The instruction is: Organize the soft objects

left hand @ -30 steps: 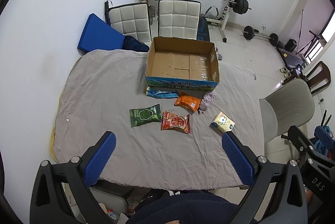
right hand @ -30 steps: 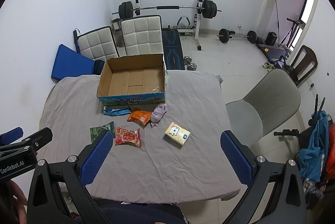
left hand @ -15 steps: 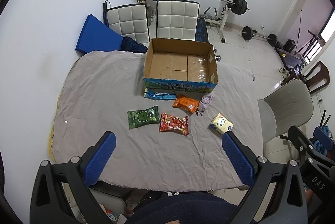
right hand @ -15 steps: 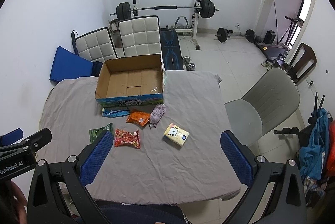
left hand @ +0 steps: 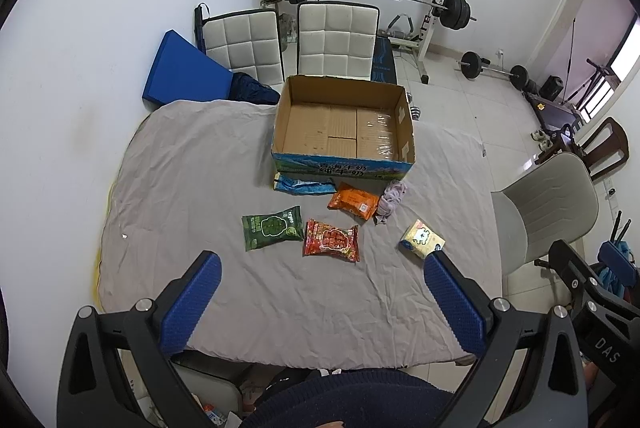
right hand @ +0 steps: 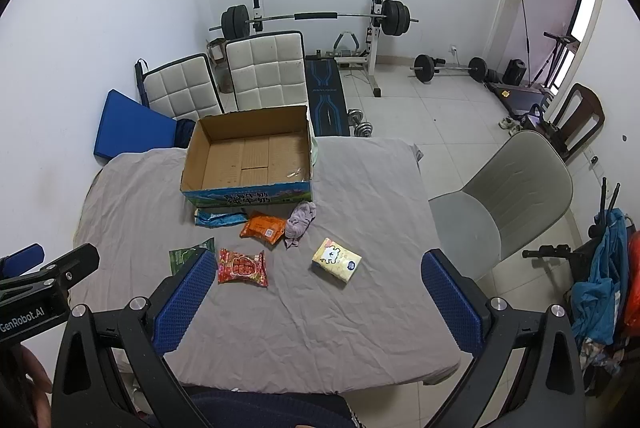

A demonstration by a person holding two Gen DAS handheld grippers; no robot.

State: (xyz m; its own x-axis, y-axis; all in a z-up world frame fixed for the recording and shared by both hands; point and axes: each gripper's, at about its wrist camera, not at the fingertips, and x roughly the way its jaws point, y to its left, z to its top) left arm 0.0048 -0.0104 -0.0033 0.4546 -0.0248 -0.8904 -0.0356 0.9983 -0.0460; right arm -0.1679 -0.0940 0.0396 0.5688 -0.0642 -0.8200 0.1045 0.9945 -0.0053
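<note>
Both grippers, left gripper (left hand: 320, 292) and right gripper (right hand: 316, 292), hover wide open; nothing is boxed, so next likely grasp a packet (left hand: 331, 240) for the box (left hand: 344, 123).

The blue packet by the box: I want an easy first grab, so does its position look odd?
Yes. The blue packet lies tight against the cardboard box front wall, partly tucked under its edge, unlike the packets lying free.

Green snack pkt (right hand: 185, 256) half hidden behind right gripper's finger (right hand: 185, 302), blue pkt (left hand: 303, 185) partly tucked under box (left hand: 343, 169), box print too small to read
</note>
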